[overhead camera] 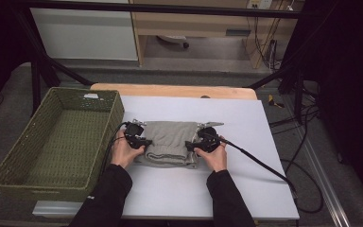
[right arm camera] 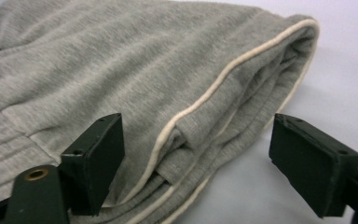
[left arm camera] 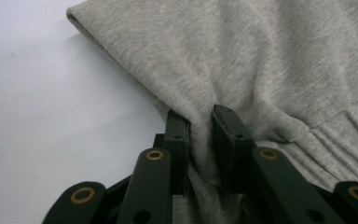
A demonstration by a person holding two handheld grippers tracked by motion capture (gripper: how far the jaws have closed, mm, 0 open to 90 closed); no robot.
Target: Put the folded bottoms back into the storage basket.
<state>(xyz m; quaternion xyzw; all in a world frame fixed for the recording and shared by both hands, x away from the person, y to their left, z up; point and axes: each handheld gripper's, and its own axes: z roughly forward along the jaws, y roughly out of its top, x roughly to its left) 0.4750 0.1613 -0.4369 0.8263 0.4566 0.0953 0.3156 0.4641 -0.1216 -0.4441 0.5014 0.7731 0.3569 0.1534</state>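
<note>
Folded grey garment pinched between left fingers, loose between right fingers.

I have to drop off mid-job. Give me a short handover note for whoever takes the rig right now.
Left gripper: fingers shut on a pinch of the grey folded garment at its left edge.
Right gripper: open, fingers astride the garment's right folded edge, not yet pressing it.
Garment lies folded on the white table; the green woven basket stands to its left, with nothing in it.
Done: folding, left grip.
Left: close the right grip; probably lift the garment into the basket.
</note>
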